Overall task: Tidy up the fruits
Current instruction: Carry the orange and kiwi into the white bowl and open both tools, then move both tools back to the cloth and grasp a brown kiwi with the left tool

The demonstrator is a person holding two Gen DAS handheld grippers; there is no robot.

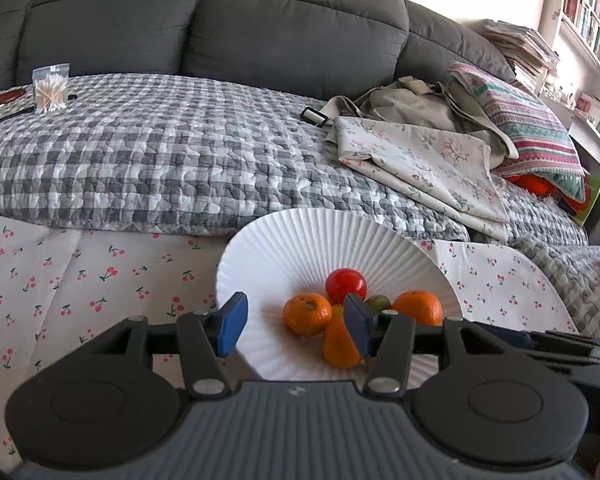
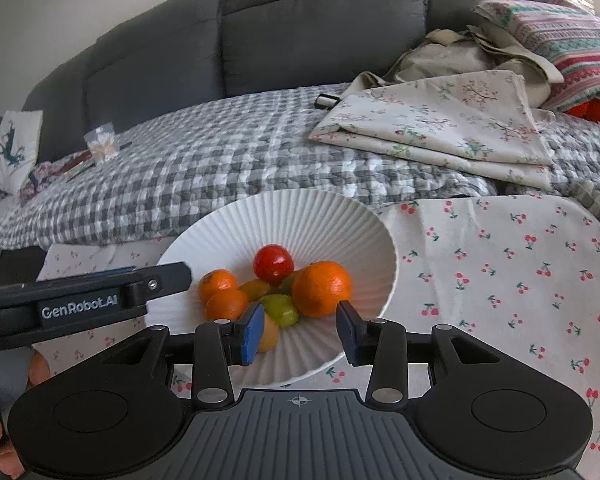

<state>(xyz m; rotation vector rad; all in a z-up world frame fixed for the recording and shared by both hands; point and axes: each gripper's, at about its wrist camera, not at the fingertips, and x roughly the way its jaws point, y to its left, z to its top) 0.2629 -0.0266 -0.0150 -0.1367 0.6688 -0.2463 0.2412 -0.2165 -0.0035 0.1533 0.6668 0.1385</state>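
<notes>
Two grippers open over the fruit bowl

Both my grippers hang just short of the white ribbed bowl (image 2: 340,216), nothing between the pads of either one. Left to right: my left gripper (image 1: 296,322) has its blue pads apart, with only bowl and fruit seen past the gap. The bowl sits on the cherry-print cloth (image 2: 512,280) of the tabletop. Inside it, small orange (image 2: 217,280) at left with another orange (image 2: 226,304) touching it in front, red tomato-like fruit (image 2: 273,265) at the back middle, green fruit (image 2: 282,309) in front of that, big orange (image 2: 321,288) at right. A yellow-orange fruit (image 2: 269,334) lies nearest, partly behind my left pad in the right wrist view. My right gripper (image 2: 300,330) is also apart, empty, the big orange just past its right pad. My hand's fingers (image 2: 40,366) show at the lower left edge. Behind the tabletop: checked quilt (image 1: 148,152) on a grey sofa (image 1: 220,20), folded floral fabric (image 1: 420,160) to the right.
</notes>
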